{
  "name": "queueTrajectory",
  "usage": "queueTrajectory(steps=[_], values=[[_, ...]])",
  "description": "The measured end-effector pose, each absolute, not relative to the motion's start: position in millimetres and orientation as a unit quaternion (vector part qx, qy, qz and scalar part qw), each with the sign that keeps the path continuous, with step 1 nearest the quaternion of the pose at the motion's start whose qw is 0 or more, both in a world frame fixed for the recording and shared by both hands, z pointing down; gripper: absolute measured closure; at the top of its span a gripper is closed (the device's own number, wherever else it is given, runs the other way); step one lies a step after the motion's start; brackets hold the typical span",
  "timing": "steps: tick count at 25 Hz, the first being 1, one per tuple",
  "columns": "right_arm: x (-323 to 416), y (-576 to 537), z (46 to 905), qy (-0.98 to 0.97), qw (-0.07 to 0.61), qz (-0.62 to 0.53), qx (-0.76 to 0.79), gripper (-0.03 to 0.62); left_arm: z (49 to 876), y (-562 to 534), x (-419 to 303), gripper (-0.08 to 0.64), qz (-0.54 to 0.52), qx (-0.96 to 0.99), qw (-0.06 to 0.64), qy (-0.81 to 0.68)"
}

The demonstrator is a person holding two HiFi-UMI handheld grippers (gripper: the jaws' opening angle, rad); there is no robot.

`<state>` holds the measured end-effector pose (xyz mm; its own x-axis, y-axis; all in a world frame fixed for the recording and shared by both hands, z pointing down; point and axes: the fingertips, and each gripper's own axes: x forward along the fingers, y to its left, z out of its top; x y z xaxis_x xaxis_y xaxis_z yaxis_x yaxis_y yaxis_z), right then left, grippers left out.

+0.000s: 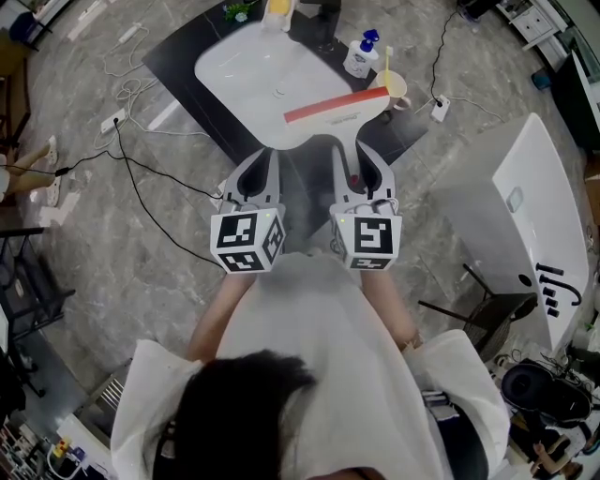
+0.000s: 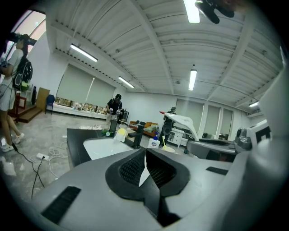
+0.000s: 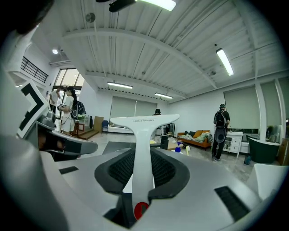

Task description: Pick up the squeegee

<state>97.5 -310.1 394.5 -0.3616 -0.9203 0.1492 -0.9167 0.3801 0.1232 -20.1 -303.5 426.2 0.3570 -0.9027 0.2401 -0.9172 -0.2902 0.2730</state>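
The squeegee point(image 1: 336, 106) has a white handle and a red blade, and hangs over the near edge of the white sink point(image 1: 234, 66). My right gripper point(image 1: 360, 178) is shut on its handle. In the right gripper view the white handle point(image 3: 143, 149) runs up between the black pads point(image 3: 169, 169) to the wide head, with a red dot at its near end. My left gripper point(image 1: 260, 180) hangs beside it on the left, shut and holding nothing. In the left gripper view its pads point(image 2: 131, 168) meet with only a thin sliver of the sink showing between them.
The sink sits in a black counter point(image 1: 183, 56) with a black faucet point(image 1: 326, 23), a soap bottle point(image 1: 359, 54) and a cup point(image 1: 395, 87) at its far side. Cables point(image 1: 141, 183) trail over the floor on the left. A white tub-shaped body point(image 1: 530, 216) stands on the right.
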Motion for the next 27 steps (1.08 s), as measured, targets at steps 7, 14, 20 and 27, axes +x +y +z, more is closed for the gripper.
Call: queueTrajectory(steps=[7, 14, 20, 27], values=[[94, -316, 397, -0.829, 0.101, -0.011, 0.551, 0.485, 429, -307, -21, 0.526, 0.025, 0.804, 0.184, -0.566], [90, -321, 399, -0.833, 0.104, -0.01, 0.544, 0.485, 428, -313, -20, 0.526, 0.026, 0.806, 0.183, -0.563], [91, -326, 403, -0.832, 0.105, -0.006, 0.545, 0.485, 431, -320, -16, 0.526, 0.028, 0.808, 0.185, -0.558], [95, -334, 407, -0.831, 0.105, 0.004, 0.546, 0.485, 433, -330, -10, 0.526, 0.031, 0.81, 0.186, -0.555]])
